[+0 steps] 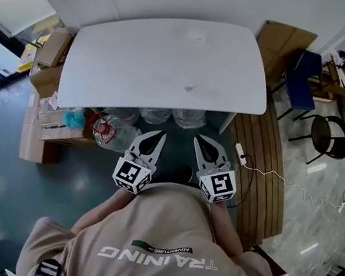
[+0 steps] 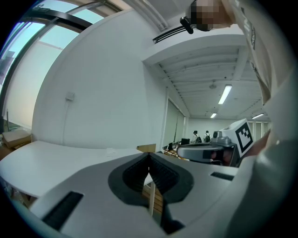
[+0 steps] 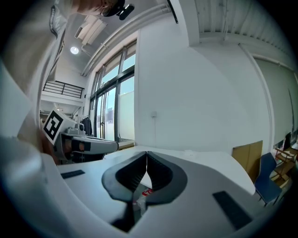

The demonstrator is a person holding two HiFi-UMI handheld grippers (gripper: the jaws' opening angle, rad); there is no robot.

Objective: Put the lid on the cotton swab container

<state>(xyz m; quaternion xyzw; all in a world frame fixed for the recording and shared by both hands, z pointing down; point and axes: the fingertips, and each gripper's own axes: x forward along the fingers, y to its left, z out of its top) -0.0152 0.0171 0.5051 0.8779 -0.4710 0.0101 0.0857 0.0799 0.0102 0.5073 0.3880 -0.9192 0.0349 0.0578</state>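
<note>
Two claws: left claw [image 1: 156, 139], right claw [image 1: 203, 144], both closed tight, nothing held. One white table [image 1: 166, 61], near edge just ahead.

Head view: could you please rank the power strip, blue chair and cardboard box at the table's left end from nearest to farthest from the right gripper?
1. Power strip, just right of the right gripper, on wooden boards.
2. Blue chair, farther right, past the table.
3. Cardboard box, far left.

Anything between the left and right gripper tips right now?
No object. In the head view the left gripper and right gripper, both shut, sit apart side by side, and only dark floor shows in the gap.
</note>
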